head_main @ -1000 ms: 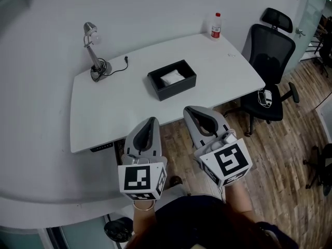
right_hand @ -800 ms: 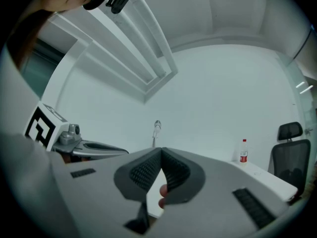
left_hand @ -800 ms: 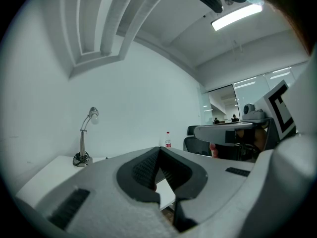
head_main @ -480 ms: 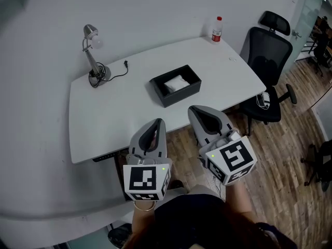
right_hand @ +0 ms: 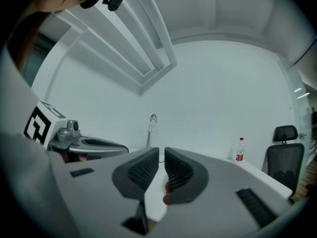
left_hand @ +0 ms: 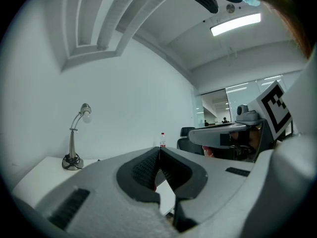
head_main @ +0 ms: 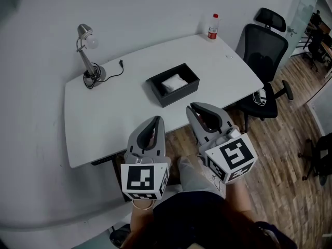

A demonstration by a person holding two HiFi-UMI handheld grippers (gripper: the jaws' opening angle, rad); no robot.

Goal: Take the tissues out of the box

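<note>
A black open box (head_main: pixel 187 87) sits mid-table, white tissues (head_main: pixel 174 81) lying inside it. Both grippers hover level in front of the table's near edge, short of the box. My left gripper (head_main: pixel 155 119) has its jaws together with nothing in them, as the left gripper view (left_hand: pixel 159 148) confirms. My right gripper (head_main: pixel 193 108) stands beside it on the right. Its jaws have just been opening and show a narrow gap (right_hand: pixel 162 151) that holds nothing. The box is hidden behind the jaws in both gripper views.
The white table (head_main: pixel 104 118) carries a desk lamp (head_main: pixel 85 51) with its cord at the back left and a red-labelled bottle (head_main: pixel 212 26) at the back right. A black office chair (head_main: pixel 264 51) stands at the table's right end. Wooden floor lies below.
Both grippers have edged slightly toward the table. The right gripper's jaws have parted a crack. The person's leg now shows beneath the grippers.
</note>
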